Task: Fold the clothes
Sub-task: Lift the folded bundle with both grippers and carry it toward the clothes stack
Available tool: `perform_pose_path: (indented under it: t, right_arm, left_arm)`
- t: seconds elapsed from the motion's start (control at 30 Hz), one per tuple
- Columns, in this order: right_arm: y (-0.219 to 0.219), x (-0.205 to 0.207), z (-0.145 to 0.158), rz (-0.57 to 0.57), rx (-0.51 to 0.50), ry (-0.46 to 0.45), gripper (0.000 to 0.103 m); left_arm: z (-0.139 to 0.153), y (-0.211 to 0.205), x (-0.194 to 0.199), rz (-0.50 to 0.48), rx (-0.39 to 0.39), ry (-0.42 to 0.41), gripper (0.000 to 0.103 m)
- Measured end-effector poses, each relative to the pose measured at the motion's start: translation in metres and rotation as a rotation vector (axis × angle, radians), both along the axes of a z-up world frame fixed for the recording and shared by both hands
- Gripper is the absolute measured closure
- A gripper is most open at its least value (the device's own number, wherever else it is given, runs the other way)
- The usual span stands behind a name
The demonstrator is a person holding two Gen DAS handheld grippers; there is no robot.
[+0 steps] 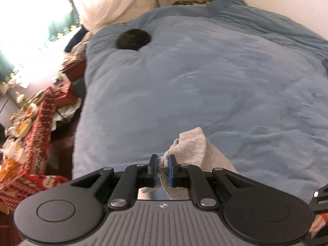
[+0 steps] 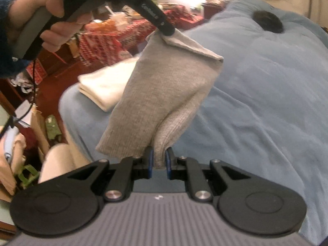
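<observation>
Grey garment (image 2: 164, 94) between both grippers

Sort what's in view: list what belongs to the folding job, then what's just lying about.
Job:
- grey cloth, held off the bed
- left gripper, shut on it
- right gripper, shut on it
- blue bedspread, the work surface
- folded white cloth

Lying about:
- dark round object
- red patterned cloth
- paper bags
</observation>
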State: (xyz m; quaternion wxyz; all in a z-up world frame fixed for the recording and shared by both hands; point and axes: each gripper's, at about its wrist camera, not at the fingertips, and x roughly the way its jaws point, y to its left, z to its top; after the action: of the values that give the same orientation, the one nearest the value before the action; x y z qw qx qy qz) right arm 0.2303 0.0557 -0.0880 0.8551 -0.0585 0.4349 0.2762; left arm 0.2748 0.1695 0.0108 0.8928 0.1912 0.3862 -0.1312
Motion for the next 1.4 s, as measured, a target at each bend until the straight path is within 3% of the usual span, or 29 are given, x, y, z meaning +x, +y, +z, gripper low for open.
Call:
perform_pose_path:
  t: [0.23, 0.6, 0.97, 1.17, 1.27, 1.33, 1.4]
  right_arm:
    - [0.087, 0.021, 0.012, 0.067, 0.013, -0.035, 0.09]
    - [0.205, 0.087, -0.011, 0.056, 0.033, 0.044, 0.09]
    - [0.224, 0.108, -0.044, 0.022, 0.069, 0.098, 0.09]
    - [0.226, 0.112, -0.05, 0.007, 0.109, 0.115, 0.089]
    - [0.218, 0.111, -0.05, 0.01, 0.135, 0.122, 0.084]
    - [0.204, 0.113, -0.046, 0.0, 0.178, 0.147, 0.081]
    - [0.189, 0.114, -0.041, -0.007, 0.21, 0.159, 0.072]
  left_arm:
    - [0.01, 0.073, 0.014, 0.058, 0.005, -0.032, 0.093]
    - [-0.039, 0.168, 0.081, 0.154, 0.005, 0.021, 0.093]
    - [-0.104, 0.199, 0.123, 0.198, -0.039, 0.074, 0.094]
    - [-0.114, 0.214, 0.124, 0.195, -0.152, 0.096, 0.094]
    - [-0.113, 0.23, 0.123, 0.231, -0.229, 0.111, 0.088]
    - [-0.111, 0.243, 0.121, 0.257, -0.291, 0.128, 0.076]
    - [-0.108, 0.251, 0.118, 0.279, -0.342, 0.134, 0.071]
